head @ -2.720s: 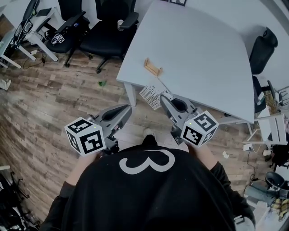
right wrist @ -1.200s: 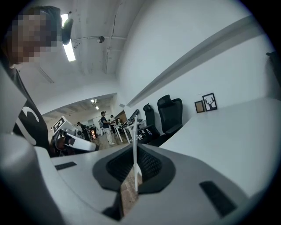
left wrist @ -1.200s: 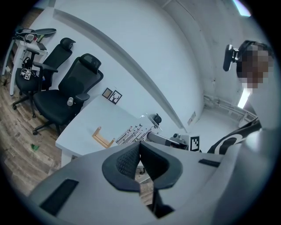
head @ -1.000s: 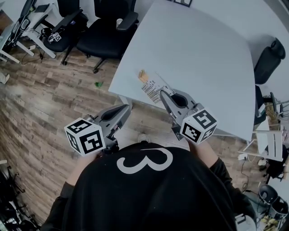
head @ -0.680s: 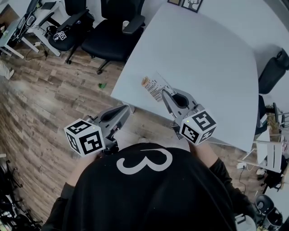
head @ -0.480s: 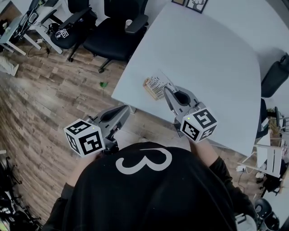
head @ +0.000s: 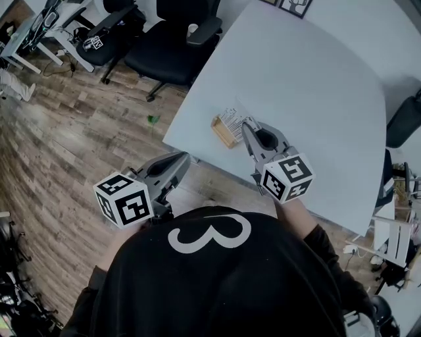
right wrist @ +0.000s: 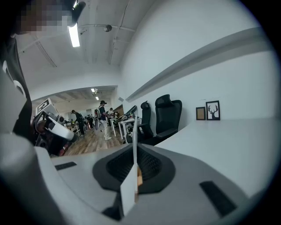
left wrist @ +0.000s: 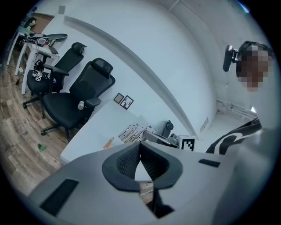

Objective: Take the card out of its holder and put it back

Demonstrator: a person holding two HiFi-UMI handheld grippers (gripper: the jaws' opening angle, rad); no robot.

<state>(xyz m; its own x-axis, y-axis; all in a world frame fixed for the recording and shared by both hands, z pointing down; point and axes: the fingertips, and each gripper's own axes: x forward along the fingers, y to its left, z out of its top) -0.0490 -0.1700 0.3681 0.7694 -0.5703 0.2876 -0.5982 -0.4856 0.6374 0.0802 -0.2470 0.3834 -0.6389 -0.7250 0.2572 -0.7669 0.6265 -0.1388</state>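
Note:
My right gripper (head: 248, 126) is shut on a white printed card (head: 230, 119), held just over the small wooden holder (head: 222, 132) near the front left corner of the white table (head: 316, 85). Whether the card's edge sits in the slot I cannot tell. In the right gripper view the card (right wrist: 127, 193) runs edge-on between the pads (right wrist: 149, 165), a bit of wood behind it. My left gripper (head: 185, 157) hangs off the table over the floor, shut on nothing. Its own view shows the card (left wrist: 131, 132) and holder (left wrist: 108, 143) ahead.
Black office chairs (head: 174, 46) stand past the table's left edge on the wood floor (head: 79, 145). Two small framed pictures (head: 296, 5) lean at the table's far edge. Another dark chair (head: 402, 122) is at the right. People stand far off (right wrist: 103, 118).
The right gripper has carried the card from off the table's front edge forward and over the wooden holder. The left gripper has stayed where it was.

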